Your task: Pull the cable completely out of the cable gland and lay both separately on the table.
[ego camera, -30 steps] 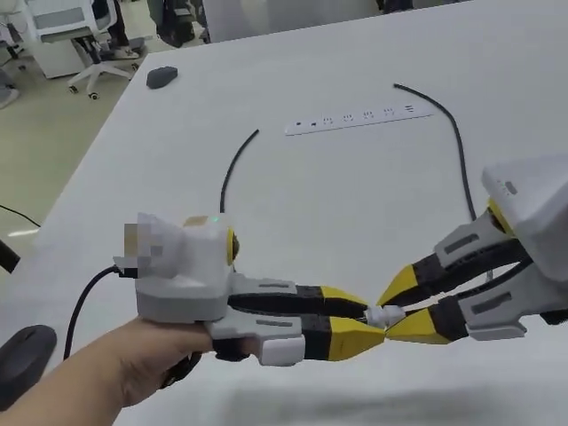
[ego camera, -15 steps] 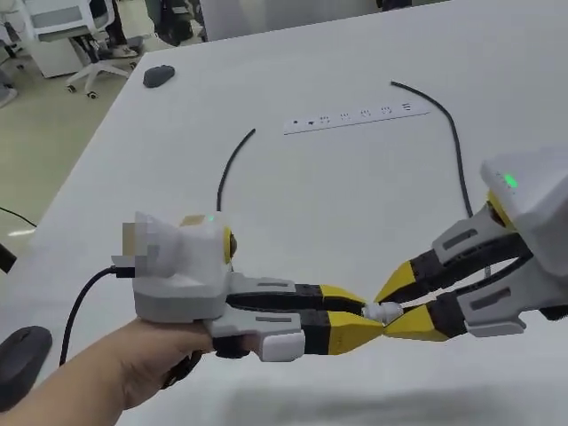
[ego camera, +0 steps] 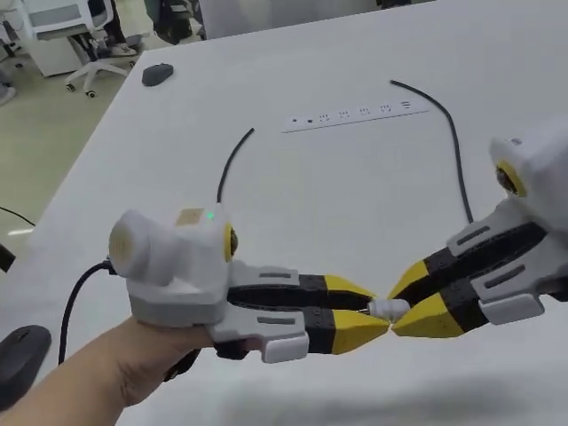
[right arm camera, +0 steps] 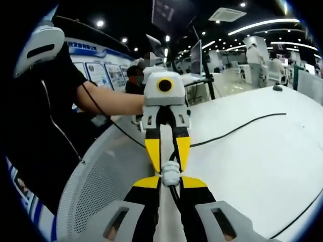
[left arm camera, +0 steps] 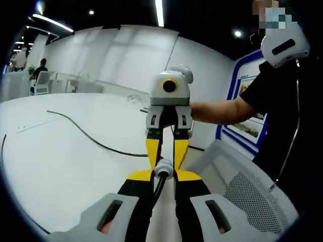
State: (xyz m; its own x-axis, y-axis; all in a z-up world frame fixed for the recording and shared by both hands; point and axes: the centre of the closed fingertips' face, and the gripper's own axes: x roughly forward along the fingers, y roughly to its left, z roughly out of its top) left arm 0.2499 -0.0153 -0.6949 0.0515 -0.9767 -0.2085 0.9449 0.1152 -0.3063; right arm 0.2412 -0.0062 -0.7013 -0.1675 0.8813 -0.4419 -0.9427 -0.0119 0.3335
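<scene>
A hand [ego camera: 133, 364] is holding the left gripper [ego camera: 377, 317] nearest the camera, pointing it to the right. Its jaws are closing tip to tip on one end of the white gland [ego camera: 388, 309]. The right gripper [ego camera: 404, 312] is meeting it head-on from the right, and its jaws are pinching the gland's other end. The gland is hanging between the two sets of yellow tips, above the table [ego camera: 311, 213] and not touching it. In both gripper views the black cable [left arm camera: 157, 186] is still sitting in the gland and running back from it between that gripper's own jaws. How far it is reaching is hidden.

Farther out, a loose wire [ego camera: 232, 164] is lying curved on the table. Beyond it a power strip [ego camera: 351, 116] is lying flat, with a cord [ego camera: 457, 155] trailing down its right side. A mouse [ego camera: 158, 74] is sitting near the far left edge, and office chairs [ego camera: 98, 67] are standing on the floor behind.
</scene>
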